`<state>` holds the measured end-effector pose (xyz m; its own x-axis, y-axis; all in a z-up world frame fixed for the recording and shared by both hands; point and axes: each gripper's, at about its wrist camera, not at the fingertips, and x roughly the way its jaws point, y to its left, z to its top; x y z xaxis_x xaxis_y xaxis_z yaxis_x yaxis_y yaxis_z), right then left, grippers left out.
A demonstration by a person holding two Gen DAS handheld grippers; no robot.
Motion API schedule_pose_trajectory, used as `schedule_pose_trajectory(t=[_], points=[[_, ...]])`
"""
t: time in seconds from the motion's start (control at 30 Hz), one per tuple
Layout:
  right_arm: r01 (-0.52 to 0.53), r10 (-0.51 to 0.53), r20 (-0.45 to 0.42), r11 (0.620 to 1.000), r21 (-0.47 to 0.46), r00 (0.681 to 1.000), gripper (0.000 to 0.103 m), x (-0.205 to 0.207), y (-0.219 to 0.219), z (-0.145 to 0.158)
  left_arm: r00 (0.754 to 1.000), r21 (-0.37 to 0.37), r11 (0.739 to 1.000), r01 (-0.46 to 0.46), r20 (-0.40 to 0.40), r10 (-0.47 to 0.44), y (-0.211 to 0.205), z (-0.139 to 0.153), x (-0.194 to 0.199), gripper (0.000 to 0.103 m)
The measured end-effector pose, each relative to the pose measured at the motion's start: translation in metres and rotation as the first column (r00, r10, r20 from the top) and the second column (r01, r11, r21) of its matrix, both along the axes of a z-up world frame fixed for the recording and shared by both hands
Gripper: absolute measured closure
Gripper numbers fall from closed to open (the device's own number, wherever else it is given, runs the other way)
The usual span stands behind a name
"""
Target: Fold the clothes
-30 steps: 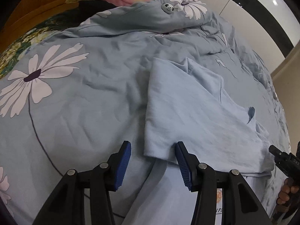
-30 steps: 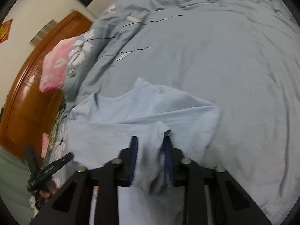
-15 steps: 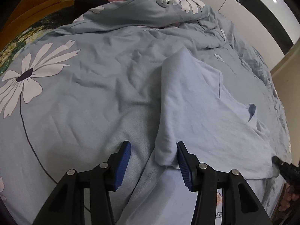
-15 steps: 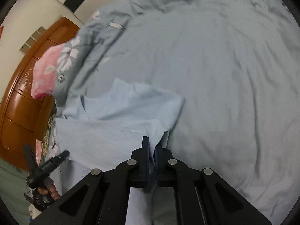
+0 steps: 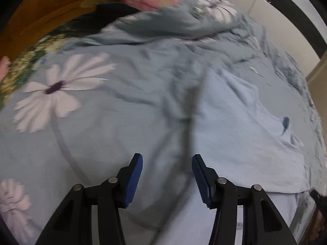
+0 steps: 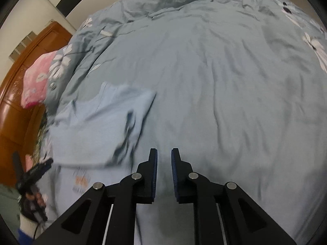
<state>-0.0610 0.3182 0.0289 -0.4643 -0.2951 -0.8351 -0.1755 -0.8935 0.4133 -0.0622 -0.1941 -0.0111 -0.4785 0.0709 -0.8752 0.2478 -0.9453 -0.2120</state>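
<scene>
Both views motion-blurred, left wrist worst: creases in the grey-blue floral duvet cover (image 5: 85, 122) smear into dark streaks. Pale blue cotton T-shirt (image 5: 241, 134) lies on the bed, partly folded, one folded-over layer on top; its near hem runs under the frame edge in both views. The orange print on the T-shirt's lower part is unreadable in the right wrist view. Left gripper (image 5: 167, 180): jaws wide apart, nothing between them, hovering over the T-shirt's left edge; can't tell if they touch cloth. Right gripper (image 6: 164, 174): jaws slightly apart, empty, over bare duvet just right of the T-shirt (image 6: 96, 126). Pink quilted pillow (image 6: 35, 81) sits against the brown wooden headboard (image 6: 18, 65), part-hidden by bunched duvet. No containers.
</scene>
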Motion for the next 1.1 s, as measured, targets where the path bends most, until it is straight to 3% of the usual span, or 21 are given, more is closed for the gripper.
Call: schedule_pose_trajectory(t=[0.07,0.27,0.47,0.77,0.97,1.03,1.1], points=[[-0.017,0.019,0.026,0.999,-0.043,0.999,0.074,0.021,-0.004,0.000,1.000,0.047,0.999,0.023,0.009,-0.024,-0.013,0.005,0.019,0.049],[-0.022,0.053,0.151,0.979,-0.200,0.987,0.073,0.085,-0.035,-0.023,0.990,0.217,0.972,0.088,0.090,-0.109,-0.031,-0.006,0.088,0.049],[0.043,0.017,0.243,0.970,-0.238,0.970,0.073,0.119,-0.047,-0.045,0.971,0.340,0.935,0.099,0.174,-0.166,-0.035,-0.033,0.148,0.049],[0.170,-0.041,0.347,0.921,-0.350,0.937,0.073,0.161,-0.059,-0.068,0.967,0.497,0.864,0.076,0.173,-0.185,-0.047,-0.041,0.187,0.049],[0.120,-0.003,0.357,0.945,-0.305,0.934,0.073,0.168,-0.072,-0.062,0.968,0.571,0.819,0.053,0.172,-0.183,-0.051,-0.049,0.214,0.052],[0.105,0.008,0.349,0.947,-0.304,0.937,0.075,0.168,-0.075,-0.061,0.971,0.590,0.807,0.037,0.169,-0.169,-0.052,-0.049,0.221,0.064],[0.086,0.023,0.321,0.943,-0.323,0.947,0.090,0.170,-0.076,-0.057,0.970,0.593,0.804,0.033,0.173,-0.168,-0.050,-0.051,0.224,0.090]])
